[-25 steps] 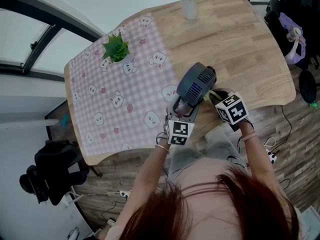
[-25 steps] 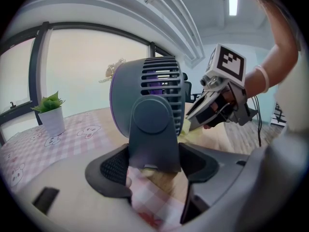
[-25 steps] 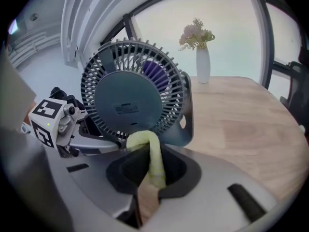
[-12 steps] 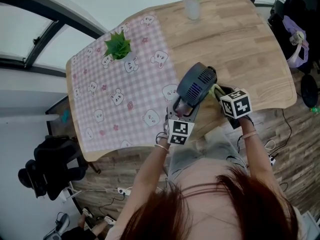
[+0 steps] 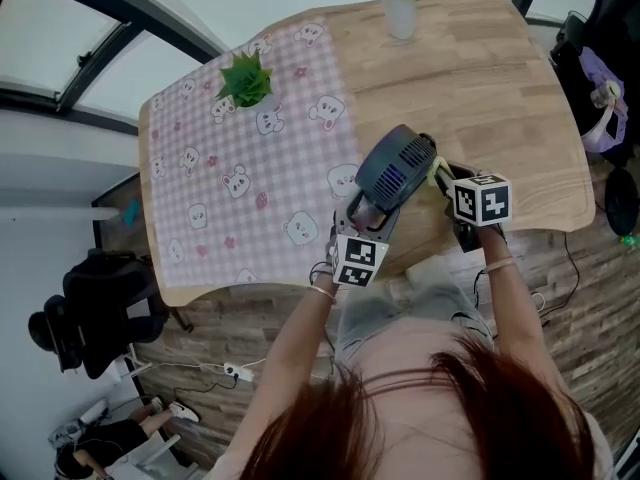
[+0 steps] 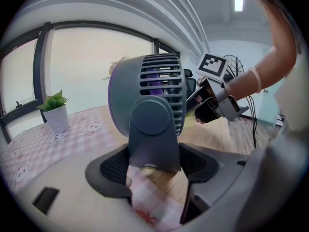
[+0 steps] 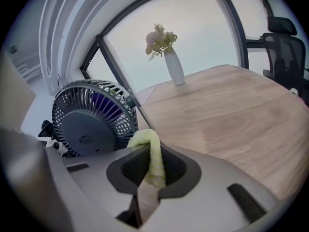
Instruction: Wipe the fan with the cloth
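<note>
A small dark grey fan [image 5: 393,168] stands near the table's front edge, its grille head tilted up. My left gripper [image 5: 362,220] is shut on the fan's stand [image 6: 155,151], which fills the gap between the jaws in the left gripper view. My right gripper [image 5: 445,183] is shut on a yellow cloth [image 7: 151,154], folded between its jaws. The cloth [image 5: 437,173] sits just right of the fan's front grille [image 7: 92,119], close to its rim; whether it touches I cannot tell.
A pink checked tablecloth [image 5: 240,183] with bear prints covers the table's left half. A small potted plant [image 5: 247,81] stands on it at the back. A white vase of flowers [image 5: 400,3] stands at the far edge of the wooden table [image 5: 500,98].
My right gripper with the cloth has shifted a little up and right along the fan's front. The left gripper and fan have stayed put.
</note>
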The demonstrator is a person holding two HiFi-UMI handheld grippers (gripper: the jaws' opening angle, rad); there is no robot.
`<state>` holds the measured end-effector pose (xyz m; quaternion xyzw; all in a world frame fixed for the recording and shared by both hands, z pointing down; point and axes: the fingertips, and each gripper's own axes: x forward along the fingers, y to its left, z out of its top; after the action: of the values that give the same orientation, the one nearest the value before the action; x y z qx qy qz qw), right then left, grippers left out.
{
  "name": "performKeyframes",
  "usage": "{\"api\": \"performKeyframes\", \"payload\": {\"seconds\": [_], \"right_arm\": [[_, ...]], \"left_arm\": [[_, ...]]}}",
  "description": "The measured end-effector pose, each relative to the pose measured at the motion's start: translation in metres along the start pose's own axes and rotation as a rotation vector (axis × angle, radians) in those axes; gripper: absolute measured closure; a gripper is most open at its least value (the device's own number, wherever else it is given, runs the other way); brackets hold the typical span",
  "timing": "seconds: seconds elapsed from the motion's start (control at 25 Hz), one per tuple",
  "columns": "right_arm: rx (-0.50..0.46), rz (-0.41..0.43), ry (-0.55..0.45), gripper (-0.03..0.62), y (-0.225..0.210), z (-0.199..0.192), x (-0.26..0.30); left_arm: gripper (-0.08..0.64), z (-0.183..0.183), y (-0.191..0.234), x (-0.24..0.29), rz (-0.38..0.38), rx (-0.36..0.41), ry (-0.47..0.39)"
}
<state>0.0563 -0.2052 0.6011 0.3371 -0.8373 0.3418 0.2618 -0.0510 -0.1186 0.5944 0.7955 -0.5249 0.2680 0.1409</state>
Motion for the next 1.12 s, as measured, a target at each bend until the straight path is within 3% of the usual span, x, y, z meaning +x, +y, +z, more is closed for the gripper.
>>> {"api": "performKeyframes", "payload": {"seconds": [0.32,0.68,1.12], "right_arm": [[0.050,0.069,0.000,0.545,-0.003,0.004,0.007],[0.134,0.071,-0.035,0.545,-0.034,0.010,-0.006],[0.109,0.158,-0.137,0.545,-0.025,0.026,-0.032]], "left_arm": [[0.249,-0.001,0.003,0.002,0.060,-0.042,0.014],[0.249,0.000,0.002,0.003,0.132,-0.106,0.033],[0.249,0.002,0.001,-0.009,0.215,-0.172,0.054]]}}
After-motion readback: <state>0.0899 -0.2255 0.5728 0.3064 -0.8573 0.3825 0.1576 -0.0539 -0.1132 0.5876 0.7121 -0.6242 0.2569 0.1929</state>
